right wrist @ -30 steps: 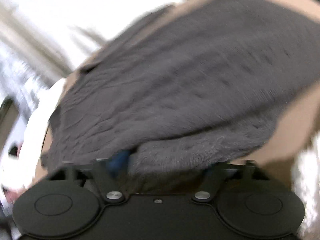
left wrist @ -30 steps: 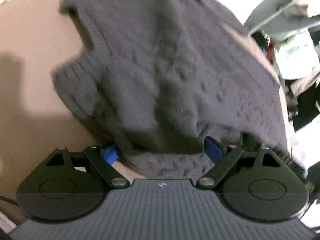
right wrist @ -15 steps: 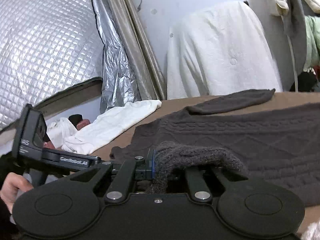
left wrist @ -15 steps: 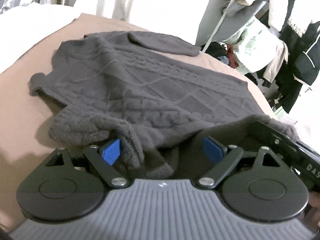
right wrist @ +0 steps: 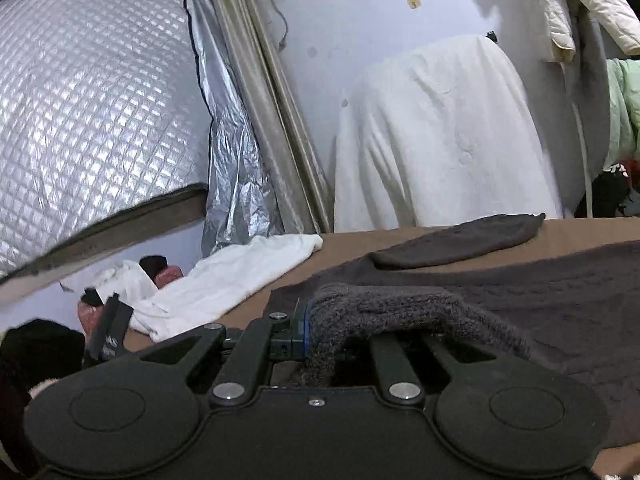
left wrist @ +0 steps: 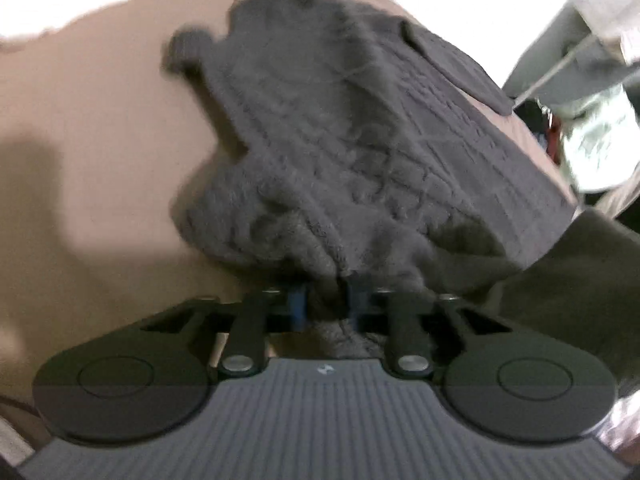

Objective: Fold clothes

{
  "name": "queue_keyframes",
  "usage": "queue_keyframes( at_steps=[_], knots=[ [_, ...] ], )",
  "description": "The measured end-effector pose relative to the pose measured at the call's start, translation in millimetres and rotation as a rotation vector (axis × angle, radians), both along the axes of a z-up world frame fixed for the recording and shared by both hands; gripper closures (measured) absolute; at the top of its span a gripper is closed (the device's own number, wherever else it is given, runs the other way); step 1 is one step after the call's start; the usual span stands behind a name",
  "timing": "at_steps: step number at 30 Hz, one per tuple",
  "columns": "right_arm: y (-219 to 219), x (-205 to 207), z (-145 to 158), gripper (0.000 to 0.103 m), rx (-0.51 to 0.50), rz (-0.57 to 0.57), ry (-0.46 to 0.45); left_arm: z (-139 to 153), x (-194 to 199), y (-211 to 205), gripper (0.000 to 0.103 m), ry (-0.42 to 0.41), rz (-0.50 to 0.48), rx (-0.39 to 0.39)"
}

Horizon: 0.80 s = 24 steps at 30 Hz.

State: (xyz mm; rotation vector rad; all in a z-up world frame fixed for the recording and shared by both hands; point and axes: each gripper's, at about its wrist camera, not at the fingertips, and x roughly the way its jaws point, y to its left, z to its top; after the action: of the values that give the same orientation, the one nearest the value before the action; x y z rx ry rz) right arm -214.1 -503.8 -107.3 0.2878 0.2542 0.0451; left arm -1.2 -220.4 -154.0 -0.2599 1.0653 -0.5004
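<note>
The left gripper (left wrist: pixel 326 300) is closing on the grey sweater's (left wrist: pixel 360 152) edge; the right gripper (right wrist: pixel 320 340) clenches another fold, and its lettering looks too blurred to read.

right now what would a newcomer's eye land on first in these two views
The dark grey cable-knit sweater spread over the tan bed surface dominates. Its near edge is bunched between the blue pads of the closing left hand-held gripper, and the right hand-held gripper is shut on another fold of it. Behind, a quilted silver cover fills the left of the right wrist view, beside a white draped sheet.
</note>
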Motion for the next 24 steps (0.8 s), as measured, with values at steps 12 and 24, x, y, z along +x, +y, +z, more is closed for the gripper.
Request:
queue_keyframes(
  at_steps=[12,24],
  knots=[
    [0.4,-27.5,26.2,0.092,0.189,0.183,0.057,66.1,-32.7,47.8,0.098,-0.318,0.238,0.157],
    [-2.1,38.3,36.8,0.080,-0.076,0.022,0.204,52.2,43.2,25.7,0.094,-0.053,0.068,0.095]
  ],
)
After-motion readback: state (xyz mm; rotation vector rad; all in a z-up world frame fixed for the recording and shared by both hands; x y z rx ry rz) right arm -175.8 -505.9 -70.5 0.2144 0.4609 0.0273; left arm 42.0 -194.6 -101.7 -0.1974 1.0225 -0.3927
